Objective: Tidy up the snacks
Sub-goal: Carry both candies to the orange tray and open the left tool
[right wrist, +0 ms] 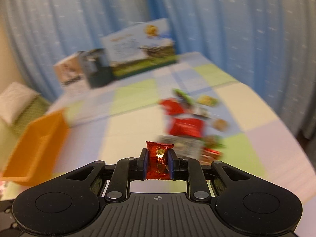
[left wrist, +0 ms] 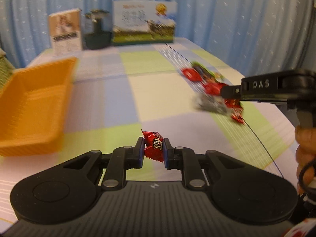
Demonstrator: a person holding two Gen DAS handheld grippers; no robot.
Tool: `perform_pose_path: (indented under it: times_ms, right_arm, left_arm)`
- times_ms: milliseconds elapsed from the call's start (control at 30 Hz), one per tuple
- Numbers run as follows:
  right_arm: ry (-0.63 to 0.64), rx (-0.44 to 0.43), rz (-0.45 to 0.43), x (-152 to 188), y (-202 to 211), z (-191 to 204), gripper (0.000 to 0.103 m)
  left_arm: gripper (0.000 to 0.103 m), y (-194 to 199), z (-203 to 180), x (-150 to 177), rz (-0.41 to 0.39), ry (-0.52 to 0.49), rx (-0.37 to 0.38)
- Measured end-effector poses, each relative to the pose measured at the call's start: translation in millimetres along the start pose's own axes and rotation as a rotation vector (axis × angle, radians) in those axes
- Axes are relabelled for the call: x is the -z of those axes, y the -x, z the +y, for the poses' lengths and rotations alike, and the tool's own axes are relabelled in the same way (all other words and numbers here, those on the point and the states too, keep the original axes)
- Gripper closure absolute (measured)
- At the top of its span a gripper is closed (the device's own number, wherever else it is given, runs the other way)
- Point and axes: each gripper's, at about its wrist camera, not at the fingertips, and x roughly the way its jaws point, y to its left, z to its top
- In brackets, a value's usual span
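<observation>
Above the table (left wrist: pixel 118 102), each gripper, left (left wrist: pixel 153 150) and right (right wrist: pixel 158 163), clamps a red candy

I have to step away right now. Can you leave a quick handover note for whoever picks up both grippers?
Left gripper: shut on a red candy, held above the table.
Right gripper: shut on a red snack packet.
Orange tray: on the left side of the checked tablecloth; what shows of it looks empty.
Snack pile: loose on the right side.
Done: two snacks picked.
Left: probably drop both in the tray, then clear the pile.
</observation>
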Motion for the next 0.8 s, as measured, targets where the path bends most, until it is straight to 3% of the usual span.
perform_pose_path:
  times_ms: [167,400,800]
  right_arm:
    - [0.082,-0.157,-0.009,-10,-10,60,0.082]
    - [0.192,-0.298,0.008,-16,-37,145,0.082]
    - [0.323,-0.354,0.074,-5,-83,213,0.082]
  left_arm:
    - [0.086,26,49,-18,-0.036,0.019,-0.069]
    - [0.086,51,123,-32,-0.072,0.048,-0.173]
    - [0.086,43,202,-27,-0.087,0.15,-0.247]
